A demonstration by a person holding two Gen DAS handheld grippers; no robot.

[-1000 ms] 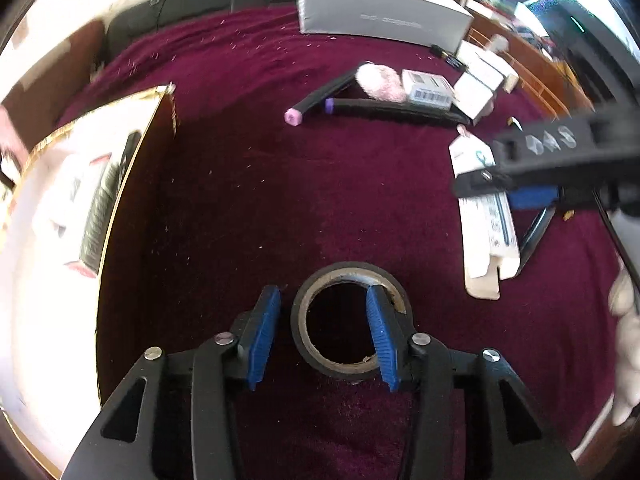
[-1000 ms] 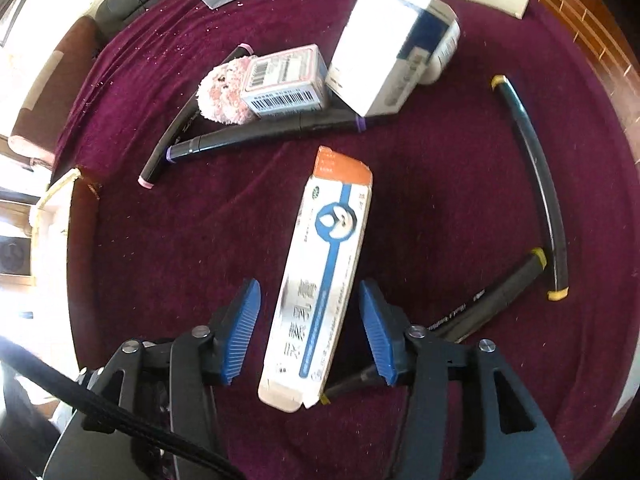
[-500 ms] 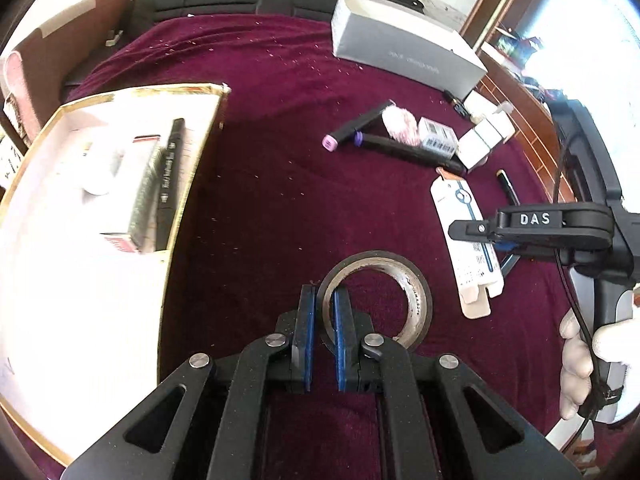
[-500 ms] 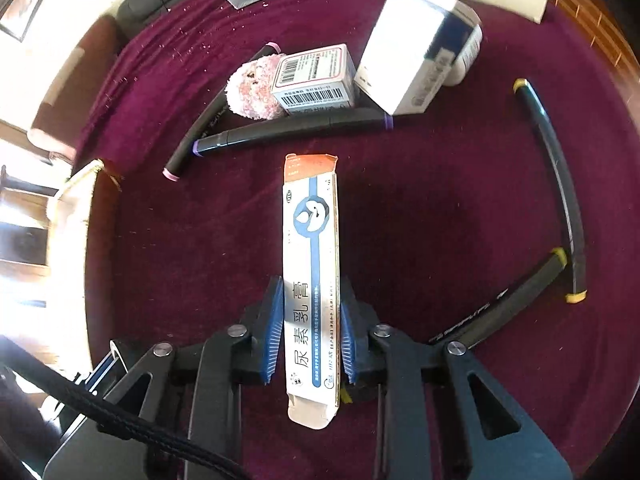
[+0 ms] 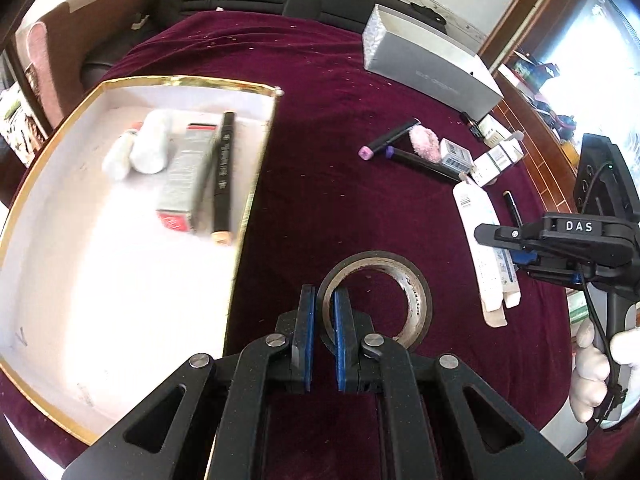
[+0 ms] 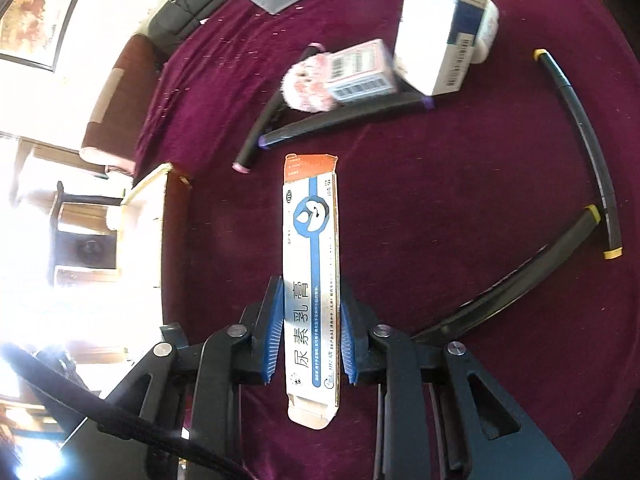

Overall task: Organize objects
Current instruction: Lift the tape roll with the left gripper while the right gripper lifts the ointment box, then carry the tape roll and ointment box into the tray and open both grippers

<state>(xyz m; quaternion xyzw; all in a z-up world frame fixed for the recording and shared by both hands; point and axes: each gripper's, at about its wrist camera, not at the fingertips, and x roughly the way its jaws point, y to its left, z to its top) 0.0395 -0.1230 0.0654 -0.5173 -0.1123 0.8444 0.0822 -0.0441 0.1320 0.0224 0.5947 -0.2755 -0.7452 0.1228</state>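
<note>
My left gripper (image 5: 324, 294) is shut on the near wall of a dark tape roll (image 5: 416, 300), one finger inside the ring and one outside, over the maroon cloth. Left of it lies an open white box with a gold rim (image 5: 180, 80) that holds a marker, a grey carton and two white items. My right gripper (image 6: 310, 332) is shut on a long white carton with a blue stripe (image 6: 310, 240). That carton (image 5: 476, 216) and the right gripper (image 5: 504, 256) also show at the right of the left wrist view.
Beyond the carton lie two black markers (image 6: 340, 120), a pink fluffy ball (image 6: 308, 88), a small barcoded box (image 6: 360, 68) and a white-and-blue box (image 6: 436, 40). Two yellow-tipped markers (image 6: 580, 140) lie to the right. A grey box (image 5: 428, 68) stands at the back. A gloved hand (image 5: 592, 376) holds the right gripper.
Both grippers went from open to shut: the left on the tape roll's wall, the right on the long carton. The left gripper then rose and swung toward the white box, which now fills more of its view.
</note>
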